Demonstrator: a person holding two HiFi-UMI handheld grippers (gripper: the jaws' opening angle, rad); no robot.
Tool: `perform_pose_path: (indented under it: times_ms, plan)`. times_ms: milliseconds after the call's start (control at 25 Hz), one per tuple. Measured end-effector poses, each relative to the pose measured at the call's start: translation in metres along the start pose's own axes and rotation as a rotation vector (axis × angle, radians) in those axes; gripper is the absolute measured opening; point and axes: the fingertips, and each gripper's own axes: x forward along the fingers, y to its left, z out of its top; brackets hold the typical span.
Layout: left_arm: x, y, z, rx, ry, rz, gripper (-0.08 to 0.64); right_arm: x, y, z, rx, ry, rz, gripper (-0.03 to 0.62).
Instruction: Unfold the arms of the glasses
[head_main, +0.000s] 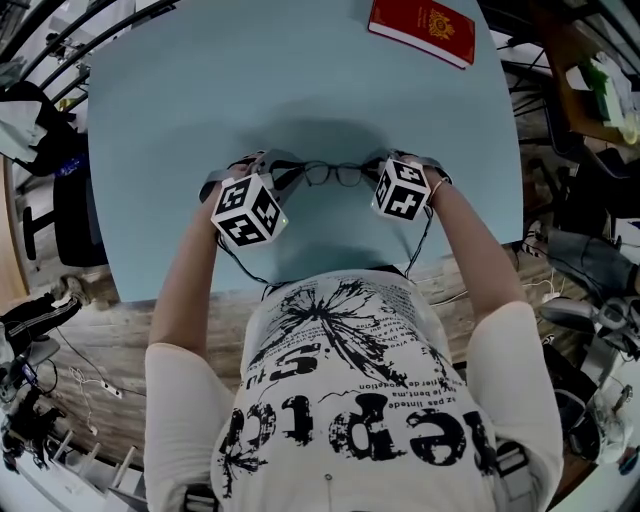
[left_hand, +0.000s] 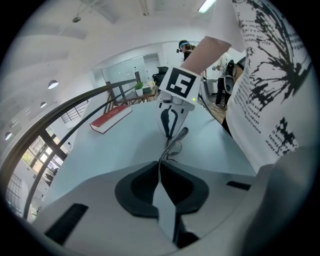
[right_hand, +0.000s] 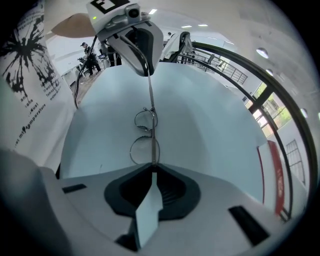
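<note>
glasses (head_main: 335, 174) pinched at both ends over the desk (head_main: 200, 100)
left gripper (left_hand: 159, 175) and right gripper (right_hand: 151, 170) each clamp one end; the glasses look folded. next, i'd guess, one gripper must regrip and hinge its side open.

You're in an open-plan lab or office space here, not a home. Your light blue table (head_main: 300, 90) sits on a wood-plank floor (head_main: 140, 320), with loose cables (head_main: 88, 378) trailing beside it and equipment (head_main: 590, 260) crowding its edges. Beyond the table there's a dark railing (left_hand: 80, 100), a glass-walled room (left_hand: 125, 72) and big windows (right_hand: 272, 97). Strip lights (left_hand: 206, 6) run overhead.
</note>
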Motion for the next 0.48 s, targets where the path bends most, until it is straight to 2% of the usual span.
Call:
perform_pose_path:
  times_ms: [80, 160, 320, 480]
  plan:
    - [-0.001, -0.001, 0.001, -0.006, -0.026, 0.004, 0.031, -0.004, 0.001, 0.013, 0.033, -0.027, 0.015, 0.052]
    - [-0.004, -0.002, 0.002, -0.02, -0.054, 0.009, 0.03, -0.008, -0.001, 0.032, 0.025, -0.053, 0.012, 0.094]
    - [-0.007, -0.001, 0.002, -0.04, -0.067, 0.018, 0.031, -0.007, -0.001, 0.069, -0.05, -0.073, 0.014, 0.094]
    - [-0.01, -0.001, -0.002, -0.058, -0.076, 0.021, 0.03, 0.011, 0.006, 0.09, -0.129, -0.034, 0.032, 0.094]
